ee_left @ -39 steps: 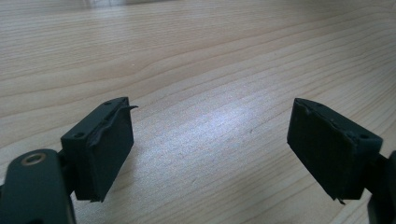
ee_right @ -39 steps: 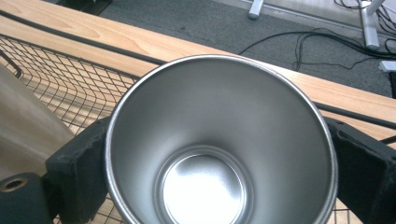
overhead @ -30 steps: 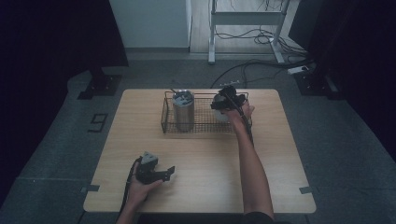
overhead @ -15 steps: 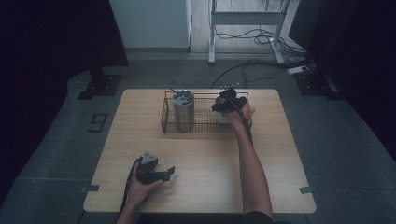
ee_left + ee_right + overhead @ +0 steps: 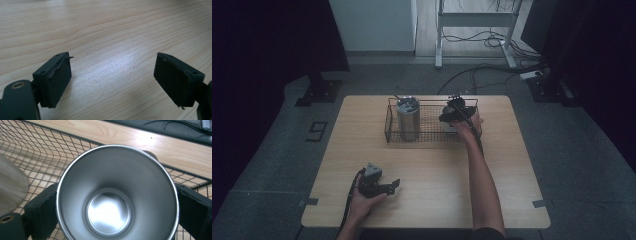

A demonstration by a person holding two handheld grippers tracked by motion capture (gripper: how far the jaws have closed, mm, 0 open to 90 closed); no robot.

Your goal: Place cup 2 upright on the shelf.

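Over the wire basket (image 5: 432, 136), your right tongs (image 5: 116, 202) have sunk lower, gripping the steel cup (image 5: 117, 192); release seems next. Left tongs (image 5: 113, 82) rest wide open on the worktop (image 5: 437, 175).

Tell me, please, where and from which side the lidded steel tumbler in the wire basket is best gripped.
Grip the lidded steel tumbler across its round upper wall, just under the lid, coming from above: it stands upright, and the wire basket probably blocks its lower sides.
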